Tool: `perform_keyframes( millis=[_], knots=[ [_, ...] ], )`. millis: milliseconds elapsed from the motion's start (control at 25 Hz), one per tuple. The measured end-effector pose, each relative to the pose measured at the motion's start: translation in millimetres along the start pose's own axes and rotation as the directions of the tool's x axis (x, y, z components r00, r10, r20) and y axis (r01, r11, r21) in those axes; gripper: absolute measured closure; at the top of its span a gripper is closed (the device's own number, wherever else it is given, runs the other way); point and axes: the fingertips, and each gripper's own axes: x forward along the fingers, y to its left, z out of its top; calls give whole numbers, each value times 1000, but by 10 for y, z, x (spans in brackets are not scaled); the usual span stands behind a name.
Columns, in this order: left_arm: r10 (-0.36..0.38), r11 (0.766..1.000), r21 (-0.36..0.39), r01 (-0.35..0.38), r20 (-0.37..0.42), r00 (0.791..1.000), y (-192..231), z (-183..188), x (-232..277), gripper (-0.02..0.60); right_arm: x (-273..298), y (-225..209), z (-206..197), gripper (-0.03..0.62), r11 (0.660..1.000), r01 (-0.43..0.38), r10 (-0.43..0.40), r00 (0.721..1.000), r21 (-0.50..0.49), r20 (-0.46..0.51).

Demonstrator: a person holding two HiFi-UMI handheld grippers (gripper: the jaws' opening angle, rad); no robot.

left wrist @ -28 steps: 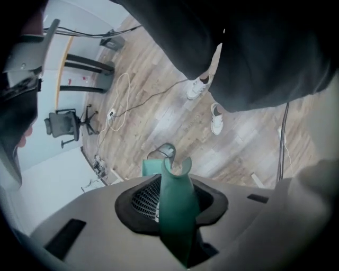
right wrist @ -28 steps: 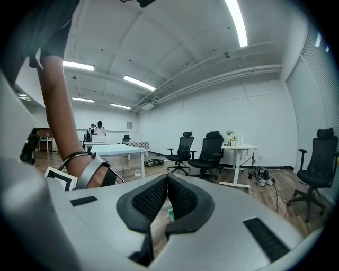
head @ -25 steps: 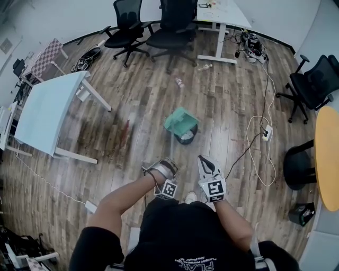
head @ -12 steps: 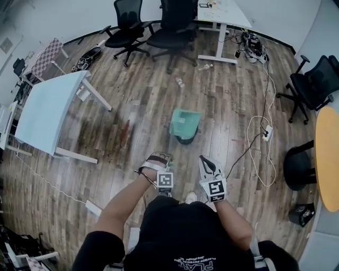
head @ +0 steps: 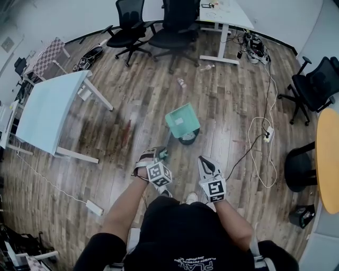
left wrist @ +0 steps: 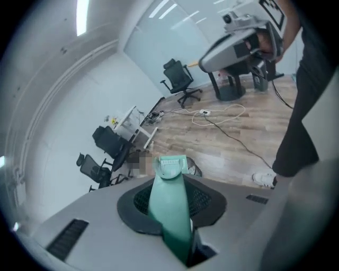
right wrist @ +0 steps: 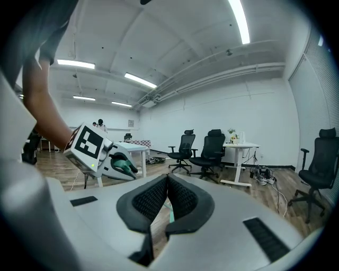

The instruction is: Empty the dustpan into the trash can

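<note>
A teal dustpan [head: 182,119] hangs tilted just above a small dark round trash can [head: 188,139] on the wooden floor. My left gripper [head: 161,155] is shut on the dustpan's long teal handle [left wrist: 170,206], which runs up between the jaws to the pan [left wrist: 170,164]; the trash can [left wrist: 194,170] shows just behind it. My right gripper [head: 205,163] is held to the right of the left one, away from the dustpan, with its pads [right wrist: 180,198] together and nothing between them. In the right gripper view the left gripper [right wrist: 123,165] shows at the left with the teal handle in it.
A white table [head: 50,111] stands to the left, office chairs [head: 172,29] and a desk [head: 222,16] at the back. Cables and a power strip [head: 267,135] lie at right near a yellow round table [head: 329,153]. A bottle [head: 181,83] lies on the floor.
My left gripper has risen and rolled, shifting slightly left. The dustpan has turned with it over the trash can. The right gripper has stayed put.
</note>
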Motion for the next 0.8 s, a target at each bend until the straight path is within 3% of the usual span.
perform_keyframes(
  millis=[120,280,520,640,800],
  knots=[
    [-4,982,-190,8,21,1000,84,-72,-22,483,31,26,26,571,1000,-10,10,1000,0,-6],
    [4,912,-410,19,55,998,146,-131,-88,483,61,41,1,571,1000,-21,21,1000,7,-17],
    [35,821,-570,17,79,996,228,-194,-212,483,132,50,-40,571,999,-33,33,999,7,-30],
    [64,753,-658,4,79,995,325,-269,-259,483,210,69,-48,571,999,-43,43,998,4,-35],
    [105,639,-769,-19,62,993,513,-439,-363,483,350,128,-26,571,998,-59,59,997,-3,-46]
  ],
)
